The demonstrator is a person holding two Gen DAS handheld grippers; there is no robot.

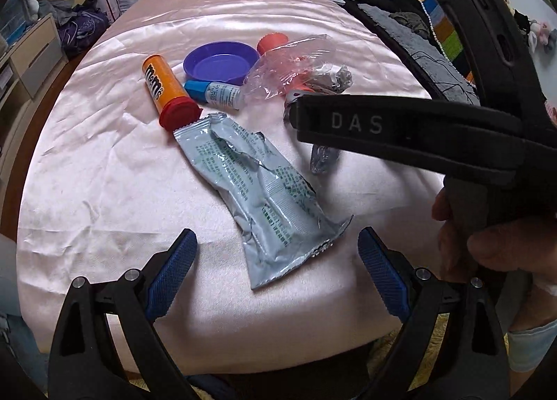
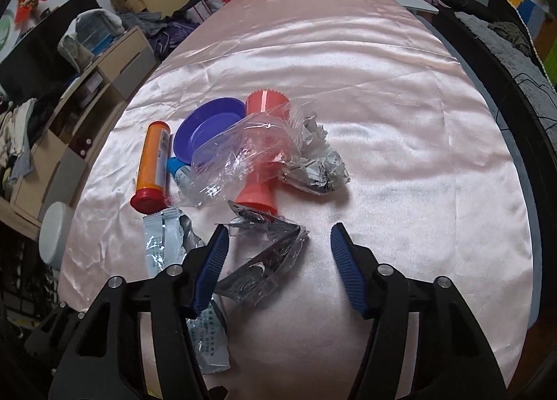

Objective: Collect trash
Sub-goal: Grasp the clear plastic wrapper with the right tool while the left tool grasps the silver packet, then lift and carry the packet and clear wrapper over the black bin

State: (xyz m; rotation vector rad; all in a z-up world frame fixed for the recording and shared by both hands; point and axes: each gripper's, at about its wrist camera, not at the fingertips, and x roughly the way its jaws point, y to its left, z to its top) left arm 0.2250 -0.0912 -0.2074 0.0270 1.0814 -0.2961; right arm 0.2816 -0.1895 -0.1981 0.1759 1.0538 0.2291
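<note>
Left view: the right gripper's black body hides most of a crumpled foil scrap [image 1: 323,160]. The left gripper [image 1: 275,254] stands released over a creased grey wrapper [image 1: 257,191] lying flat on the pink cloth [image 1: 104,191].

Right view: the right gripper [image 2: 278,254] is unclenched, a clear torn plastic scrap [image 2: 264,257] on the cloth between its fingers, untouched.

Tube [image 1: 163,89] left of bowl [image 1: 219,64], wrapper [image 1: 268,201] nearer.
</note>
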